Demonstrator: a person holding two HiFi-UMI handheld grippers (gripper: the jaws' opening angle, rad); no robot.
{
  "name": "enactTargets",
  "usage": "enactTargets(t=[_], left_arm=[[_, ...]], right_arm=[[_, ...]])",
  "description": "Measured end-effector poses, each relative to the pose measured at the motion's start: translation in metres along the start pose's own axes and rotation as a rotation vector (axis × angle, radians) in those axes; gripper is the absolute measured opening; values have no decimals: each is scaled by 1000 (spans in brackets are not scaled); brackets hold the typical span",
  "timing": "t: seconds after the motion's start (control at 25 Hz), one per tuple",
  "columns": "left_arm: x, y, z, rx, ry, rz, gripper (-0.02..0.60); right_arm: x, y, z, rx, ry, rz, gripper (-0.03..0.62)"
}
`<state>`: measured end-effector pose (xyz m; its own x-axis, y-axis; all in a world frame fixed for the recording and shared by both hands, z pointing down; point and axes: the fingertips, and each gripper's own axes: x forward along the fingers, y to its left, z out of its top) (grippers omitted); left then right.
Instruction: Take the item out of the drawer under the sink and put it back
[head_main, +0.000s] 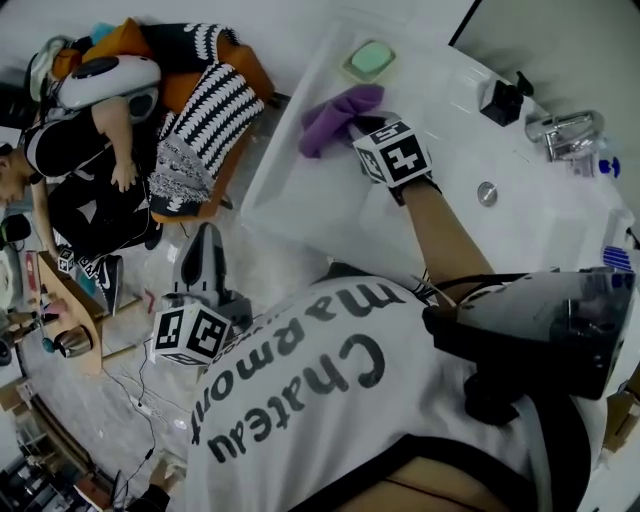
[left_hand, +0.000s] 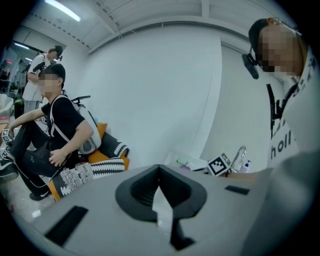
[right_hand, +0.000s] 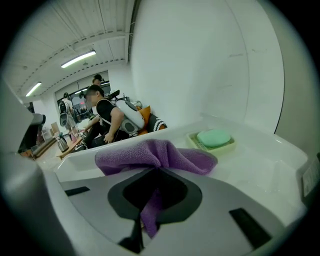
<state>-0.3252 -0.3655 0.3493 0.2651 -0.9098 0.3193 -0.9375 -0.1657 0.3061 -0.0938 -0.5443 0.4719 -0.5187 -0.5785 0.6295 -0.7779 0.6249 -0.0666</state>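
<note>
Pinching purple cloth (right_hand: 155, 152) is the right gripper (right_hand: 159, 172); left gripper (left_hand: 160, 171) jaws meet, empty (shirt (head_main: 300, 400) reads "Chateau Marmon").

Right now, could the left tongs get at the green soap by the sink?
Probably not. The left tongs hang low beside the person, away from the counter; the green soap sits at its far corner, past the purple cloth.

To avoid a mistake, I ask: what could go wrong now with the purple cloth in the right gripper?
1. The right gripper pinches only one fold of the purple terry cloth; it might slip out.
2. The cloth spreads not far from the green oval soap in its pale dish and could drag it.
</note>
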Motion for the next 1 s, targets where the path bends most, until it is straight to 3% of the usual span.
enactTargets(t=[0.36,0.76,1.0], left_arm=[[0,2,0,10,10,-6,9],[11,7,-7,-6,41,-32,9],[10,17,-11,-21,67,-28,9]], right_arm=[[-1,0,-1,28,23,-13,26],[2,13,-3,-100,131,-61,26],[6,16,-1,-96,149,-49,26]])
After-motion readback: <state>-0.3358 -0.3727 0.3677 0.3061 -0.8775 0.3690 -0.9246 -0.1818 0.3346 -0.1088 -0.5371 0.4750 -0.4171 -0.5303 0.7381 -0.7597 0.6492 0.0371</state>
